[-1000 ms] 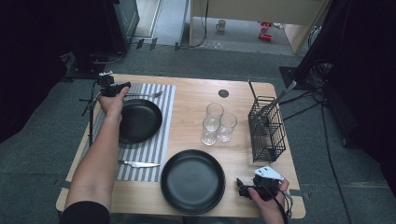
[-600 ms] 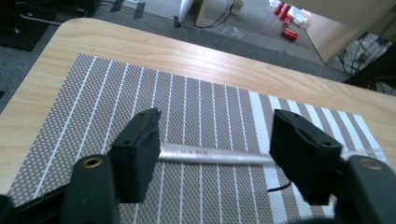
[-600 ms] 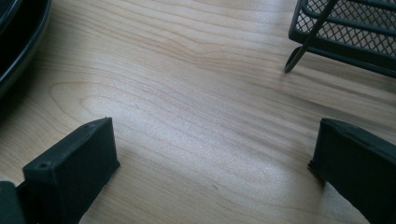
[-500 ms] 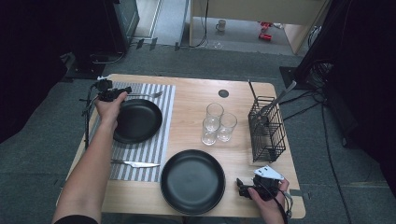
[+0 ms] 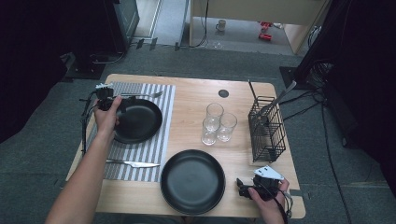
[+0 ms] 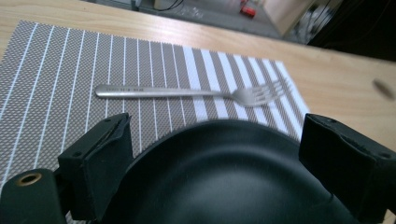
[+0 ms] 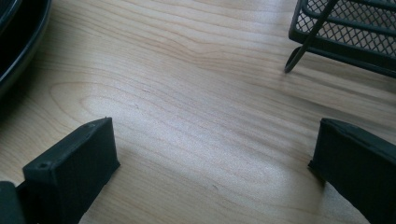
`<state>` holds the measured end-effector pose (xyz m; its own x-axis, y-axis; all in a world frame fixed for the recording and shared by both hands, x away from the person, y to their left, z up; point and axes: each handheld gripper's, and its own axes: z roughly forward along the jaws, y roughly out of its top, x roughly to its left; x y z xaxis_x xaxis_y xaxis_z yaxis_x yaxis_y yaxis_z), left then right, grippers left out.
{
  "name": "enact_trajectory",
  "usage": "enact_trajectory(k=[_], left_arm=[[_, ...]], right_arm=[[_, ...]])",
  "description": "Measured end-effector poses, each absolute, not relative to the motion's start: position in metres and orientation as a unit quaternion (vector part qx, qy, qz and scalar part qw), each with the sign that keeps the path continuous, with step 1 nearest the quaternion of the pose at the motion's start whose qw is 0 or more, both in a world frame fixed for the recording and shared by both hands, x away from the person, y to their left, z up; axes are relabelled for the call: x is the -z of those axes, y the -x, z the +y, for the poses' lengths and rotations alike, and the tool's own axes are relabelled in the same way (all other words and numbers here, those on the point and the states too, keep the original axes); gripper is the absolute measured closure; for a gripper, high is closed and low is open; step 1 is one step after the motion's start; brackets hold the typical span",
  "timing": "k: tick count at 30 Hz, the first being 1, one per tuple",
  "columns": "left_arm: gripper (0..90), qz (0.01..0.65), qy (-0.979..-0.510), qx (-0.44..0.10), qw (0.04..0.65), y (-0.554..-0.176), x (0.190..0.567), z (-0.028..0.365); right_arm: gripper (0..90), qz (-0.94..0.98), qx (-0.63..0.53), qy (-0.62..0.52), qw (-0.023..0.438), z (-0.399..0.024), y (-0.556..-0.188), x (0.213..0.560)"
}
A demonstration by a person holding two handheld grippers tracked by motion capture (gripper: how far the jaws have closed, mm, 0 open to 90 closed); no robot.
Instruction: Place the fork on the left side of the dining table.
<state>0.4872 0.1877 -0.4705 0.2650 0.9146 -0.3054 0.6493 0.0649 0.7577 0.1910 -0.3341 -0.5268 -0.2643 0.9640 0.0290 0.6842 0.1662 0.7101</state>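
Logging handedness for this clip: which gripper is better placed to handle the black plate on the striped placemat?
Left. The left gripper is at the black plate, jaws open; the right gripper rests far off.

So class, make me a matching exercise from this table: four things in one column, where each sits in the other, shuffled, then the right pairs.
Things:
1. fork
2. knife
3. glasses
4. wire basket

Places:
A. middle of the bare wood
B. near edge of the striped mat
C. right side of the table
D. far edge of the striped mat, beyond the plate

Pairs: 1-D, 2-B, 3-A, 4-C
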Motion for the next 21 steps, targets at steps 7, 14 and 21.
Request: enact_trajectory(k=[7, 14, 21], left_arm=[[10.2, 0.573, -0.675, -0.155, 0.438, -0.47, 0.466, 0.183], [10.2, 0.568, -0.688, -0.157, 0.423, -0.455, 0.468, 0.181], [10.2, 0.556, -0.698, -0.159, 0.423, -0.44, 0.467, 0.183]], right_arm=[[0.0, 0.73, -0.314, -0.564, 0.223, -0.334, -0.191, 0.527], [0.0, 0.73, -0.314, -0.564, 0.222, -0.334, -0.191, 0.527], [0.0, 0.73, -0.314, -0.564, 0.222, -0.334, -0.191, 0.527]])
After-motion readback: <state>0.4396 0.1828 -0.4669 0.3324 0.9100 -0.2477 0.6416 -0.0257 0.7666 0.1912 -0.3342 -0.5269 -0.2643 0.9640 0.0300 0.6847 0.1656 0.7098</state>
